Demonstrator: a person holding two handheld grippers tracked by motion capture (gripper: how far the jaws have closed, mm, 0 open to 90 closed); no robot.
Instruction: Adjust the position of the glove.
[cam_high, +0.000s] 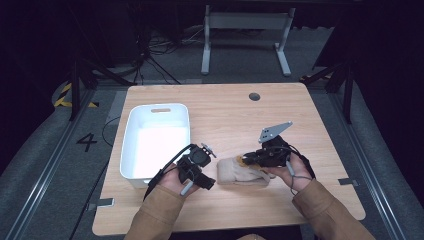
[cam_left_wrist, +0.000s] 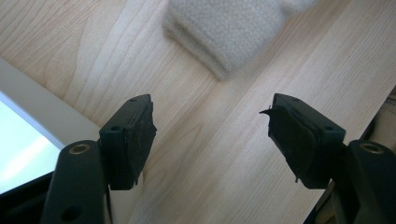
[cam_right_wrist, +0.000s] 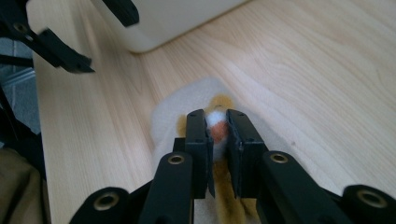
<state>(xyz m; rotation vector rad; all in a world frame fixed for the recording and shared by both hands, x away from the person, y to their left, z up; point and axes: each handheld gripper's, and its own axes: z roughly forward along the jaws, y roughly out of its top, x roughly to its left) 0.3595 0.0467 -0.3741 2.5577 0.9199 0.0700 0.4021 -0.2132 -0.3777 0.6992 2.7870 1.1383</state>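
A beige sock with an orange patch lies on the wooden table in front of the person. My right gripper comes in from the right and is shut on it. Between the right gripper's pads sits a small white and orange tuft of the sock. My left gripper hovers just left of the sock, beside the bin, tilted downward. The left gripper's jaws stand open over bare wood with nothing between them, and the sock's end lies ahead of them.
A white plastic bin stands on the table's left half; its rim is close to my left jaw, and its wall shows beyond the sock. A round cable hole sits at the far edge.
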